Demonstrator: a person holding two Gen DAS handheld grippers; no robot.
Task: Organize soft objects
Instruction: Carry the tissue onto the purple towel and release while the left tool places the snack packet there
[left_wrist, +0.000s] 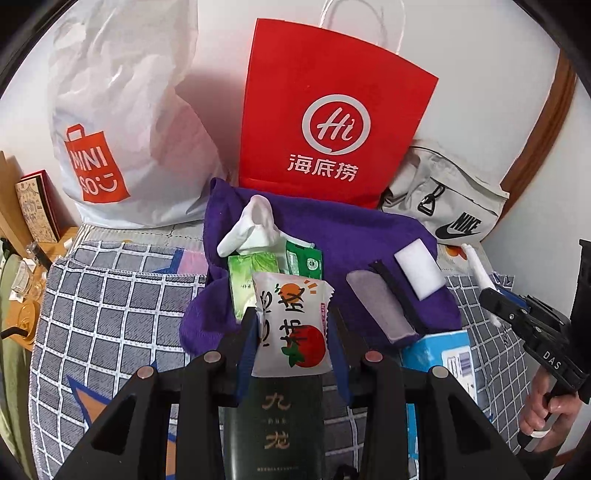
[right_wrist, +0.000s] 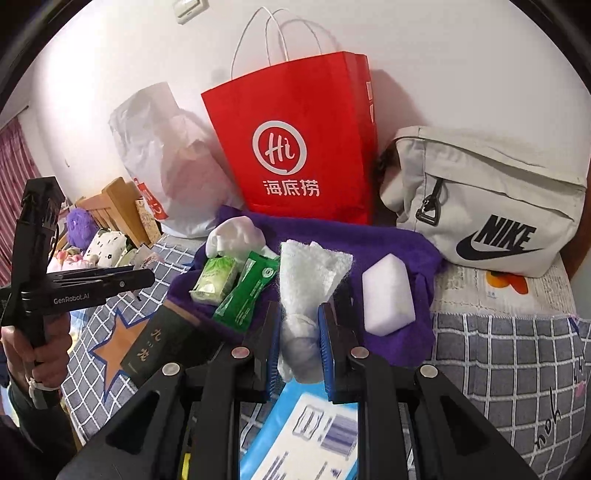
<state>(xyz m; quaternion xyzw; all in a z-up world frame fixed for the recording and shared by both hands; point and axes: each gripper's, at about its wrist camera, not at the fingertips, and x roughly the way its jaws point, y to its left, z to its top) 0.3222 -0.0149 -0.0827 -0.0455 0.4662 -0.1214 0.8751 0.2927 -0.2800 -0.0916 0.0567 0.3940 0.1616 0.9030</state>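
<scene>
My left gripper (left_wrist: 291, 314) is shut on a white packet (left_wrist: 295, 332) printed with an orange and a tomato, held just in front of a purple towel (left_wrist: 351, 236). On the towel lie a rolled white sock (left_wrist: 251, 225), a pale green tissue pack (left_wrist: 247, 273), a green wipes packet (left_wrist: 306, 262), a white sponge (left_wrist: 419, 271) and a grey pad (left_wrist: 380, 306). My right gripper (right_wrist: 299, 308) is shut on a white fluffy cloth (right_wrist: 306, 280) at the towel's (right_wrist: 388, 240) near edge, next to the sponge (right_wrist: 388, 295). Each wrist view shows the other gripper at its side.
A red paper bag (left_wrist: 332, 110), a white plastic bag (left_wrist: 122, 110) and a beige Nike pouch (right_wrist: 487, 203) stand against the wall behind the towel. A dark green box (left_wrist: 275, 424) and a blue box (right_wrist: 306, 432) lie on the checked bedspread (left_wrist: 110, 314). Wooden furniture (right_wrist: 114, 206) stands on the left.
</scene>
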